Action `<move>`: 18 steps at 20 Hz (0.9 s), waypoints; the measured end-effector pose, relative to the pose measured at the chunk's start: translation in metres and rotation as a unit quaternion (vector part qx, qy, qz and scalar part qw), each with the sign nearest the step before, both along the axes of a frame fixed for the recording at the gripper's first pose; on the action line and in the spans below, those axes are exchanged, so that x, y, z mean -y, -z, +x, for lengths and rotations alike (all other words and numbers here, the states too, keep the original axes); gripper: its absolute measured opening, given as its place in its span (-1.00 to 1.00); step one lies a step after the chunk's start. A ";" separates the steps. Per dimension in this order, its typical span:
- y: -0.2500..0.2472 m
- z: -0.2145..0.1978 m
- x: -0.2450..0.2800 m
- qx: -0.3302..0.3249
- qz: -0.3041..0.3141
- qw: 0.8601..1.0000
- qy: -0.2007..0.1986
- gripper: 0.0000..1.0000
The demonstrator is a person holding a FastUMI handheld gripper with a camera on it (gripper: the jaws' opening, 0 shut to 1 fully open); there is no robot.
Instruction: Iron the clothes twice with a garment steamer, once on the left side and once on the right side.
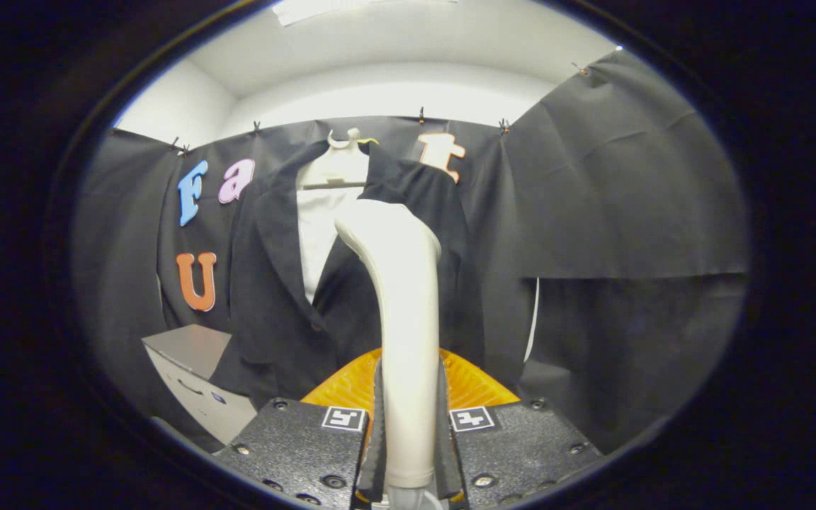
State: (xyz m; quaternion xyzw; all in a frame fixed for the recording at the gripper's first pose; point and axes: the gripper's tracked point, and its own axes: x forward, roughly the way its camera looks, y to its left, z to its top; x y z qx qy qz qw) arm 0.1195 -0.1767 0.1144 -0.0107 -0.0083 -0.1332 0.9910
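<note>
Your gripper [408, 432] holds the garment steamer [401, 312] by its cream-white handle. The jaws are closed to the handle's width, and both dark finger pads [377, 439] press against it, one on each side. The handle rises upright from between the jaws, then curves toward the left at its rounded upper end. That upper end stands in front of the clothes and overlaps them in your view; contact between the steamer head and the fabric cannot be confirmed from this angle.

The clothes consist of a black jacket [273, 283] worn over a white shirt [317, 234], both carried on a pale hanger [341, 159]. They hang straight ahead, beyond the jaws, against the black cloth wall of the booth. The jacket front is open at the top, so the shirt shows as a narrow white strip between the lapels, just left of the steamer's upper end. The jacket's left panel lies left of the handle; its right panel and sleeve fall behind and to the right of the handle.

An orange ribbed part [472, 382] sits just ahead of the jaws, directly behind the lower handle, and shows on both sides of it.

A grey-topped white box [192, 368] stands ahead and to the left of the jaws, below the jacket's hem on that side.
</note>
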 end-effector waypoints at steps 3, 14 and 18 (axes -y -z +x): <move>-0.032 0.023 0.009 0.034 -0.017 0.999 -0.003 -0.40; -0.104 0.090 0.045 0.089 -0.050 0.995 -0.014 -0.40; -0.100 0.103 0.051 0.080 -0.053 0.995 -0.014 -0.39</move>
